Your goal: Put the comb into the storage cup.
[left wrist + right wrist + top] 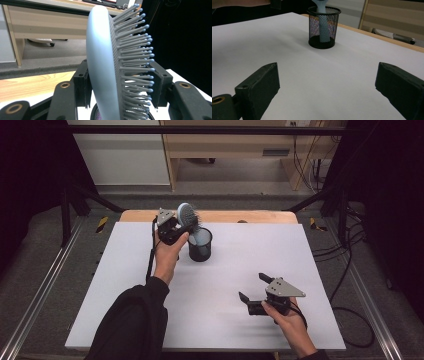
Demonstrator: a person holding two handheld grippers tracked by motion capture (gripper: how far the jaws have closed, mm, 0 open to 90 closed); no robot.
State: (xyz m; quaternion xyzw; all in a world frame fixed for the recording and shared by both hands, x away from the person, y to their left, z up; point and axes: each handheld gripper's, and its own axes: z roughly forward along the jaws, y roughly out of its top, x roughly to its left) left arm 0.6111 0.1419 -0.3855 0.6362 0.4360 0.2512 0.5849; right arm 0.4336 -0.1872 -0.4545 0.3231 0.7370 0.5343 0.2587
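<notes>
A pale blue hairbrush (pixel 187 214) stands with its handle (pixel 323 27) down inside a black mesh cup (pixel 200 245). My left gripper (pixel 181 226) is shut on the brush head (pixel 105 65), one jaw on its smooth back and the other against the grey bristles (pixel 136 50). The cup (pixel 323 27) stands upright on the white table top, at the far middle. My right gripper (pixel 254 287) rests low near the front right of the table, open, with nothing between its fingers (pixel 263 82).
A white sheet (pixel 225 285) covers the table, with a wooden edge (pixel 250 216) along the far side. Black frame bars and cables run at both sides. A wooden desk (pixel 235 145) stands beyond on the floor.
</notes>
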